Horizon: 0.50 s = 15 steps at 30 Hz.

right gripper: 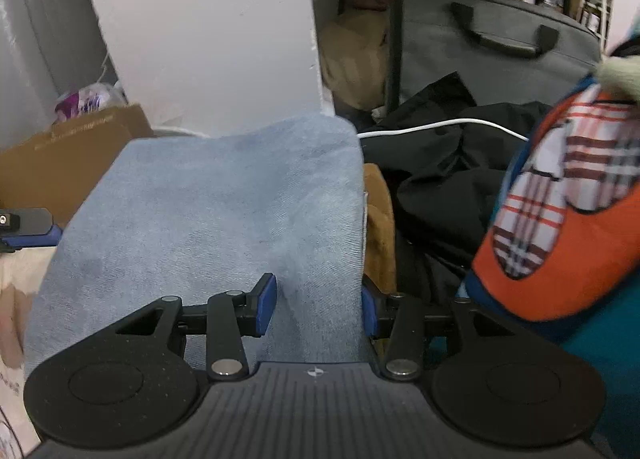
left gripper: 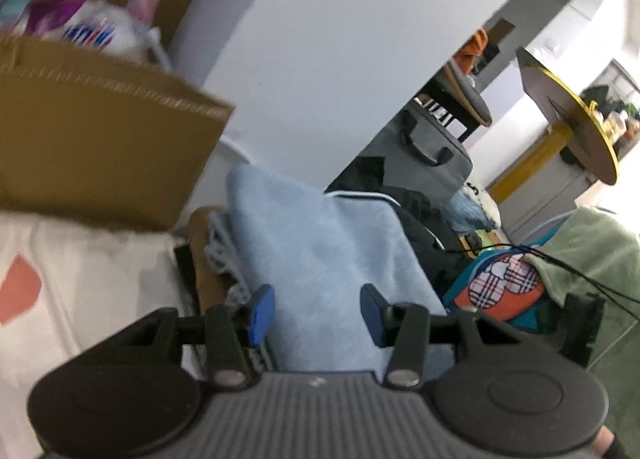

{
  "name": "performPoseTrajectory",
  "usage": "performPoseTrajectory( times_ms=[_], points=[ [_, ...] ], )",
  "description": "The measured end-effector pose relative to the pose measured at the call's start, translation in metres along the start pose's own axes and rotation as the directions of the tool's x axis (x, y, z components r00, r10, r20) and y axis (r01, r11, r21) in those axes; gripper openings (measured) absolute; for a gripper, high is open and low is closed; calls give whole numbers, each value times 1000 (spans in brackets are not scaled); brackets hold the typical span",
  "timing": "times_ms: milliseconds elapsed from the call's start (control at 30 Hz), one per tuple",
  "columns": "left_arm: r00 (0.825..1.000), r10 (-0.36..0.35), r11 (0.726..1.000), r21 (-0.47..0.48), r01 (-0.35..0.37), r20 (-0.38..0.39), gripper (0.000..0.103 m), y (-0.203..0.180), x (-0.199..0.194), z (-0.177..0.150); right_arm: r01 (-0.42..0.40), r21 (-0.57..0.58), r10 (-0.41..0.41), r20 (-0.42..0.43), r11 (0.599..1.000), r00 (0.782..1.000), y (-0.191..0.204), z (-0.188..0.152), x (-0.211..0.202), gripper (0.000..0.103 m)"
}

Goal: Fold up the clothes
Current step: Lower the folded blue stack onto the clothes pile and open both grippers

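Note:
A folded light blue garment [left gripper: 320, 243] lies in a neat rectangle on a pile. My left gripper [left gripper: 317, 309] hovers over its near end, open, blue pads apart and pinching nothing. In the right wrist view the same blue garment [right gripper: 216, 199] fills the middle. My right gripper [right gripper: 318, 307] stands open at its right near corner. One pad is over the cloth and the other just past its right edge, and neither presses on it. A finger of the left gripper [right gripper: 28, 229] shows at the far left edge.
A brown cardboard box [left gripper: 92, 131] stands left of the garment. A black garment [right gripper: 448, 179] with a white cable [right gripper: 440, 125] lies to the right, then an orange and teal garment with a plaid print [right gripper: 560, 219]. A grey bag [right gripper: 492, 55] and white wall [right gripper: 200, 31] stand behind. A green cloth [left gripper: 592, 255] lies far right.

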<state>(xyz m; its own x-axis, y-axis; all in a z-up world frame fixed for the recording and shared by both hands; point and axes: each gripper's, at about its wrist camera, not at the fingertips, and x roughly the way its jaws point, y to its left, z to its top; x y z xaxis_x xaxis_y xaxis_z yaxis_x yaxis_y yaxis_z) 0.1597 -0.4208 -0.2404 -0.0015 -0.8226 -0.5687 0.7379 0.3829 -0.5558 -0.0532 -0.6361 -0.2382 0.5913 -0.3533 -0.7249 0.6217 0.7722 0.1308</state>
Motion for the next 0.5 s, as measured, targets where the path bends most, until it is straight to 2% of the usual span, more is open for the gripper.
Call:
performPoseTrajectory(
  times_ms=[233, 500],
  points=[
    [1000, -18, 997, 75, 17, 11, 49, -27, 10, 5, 21, 12, -21, 40, 1000, 999, -1, -2, -18, 46],
    [998, -11, 992, 121, 19, -64, 48, -33, 38, -19, -16, 19, 14, 61, 1000, 998, 9, -15, -19, 47]
  ],
)
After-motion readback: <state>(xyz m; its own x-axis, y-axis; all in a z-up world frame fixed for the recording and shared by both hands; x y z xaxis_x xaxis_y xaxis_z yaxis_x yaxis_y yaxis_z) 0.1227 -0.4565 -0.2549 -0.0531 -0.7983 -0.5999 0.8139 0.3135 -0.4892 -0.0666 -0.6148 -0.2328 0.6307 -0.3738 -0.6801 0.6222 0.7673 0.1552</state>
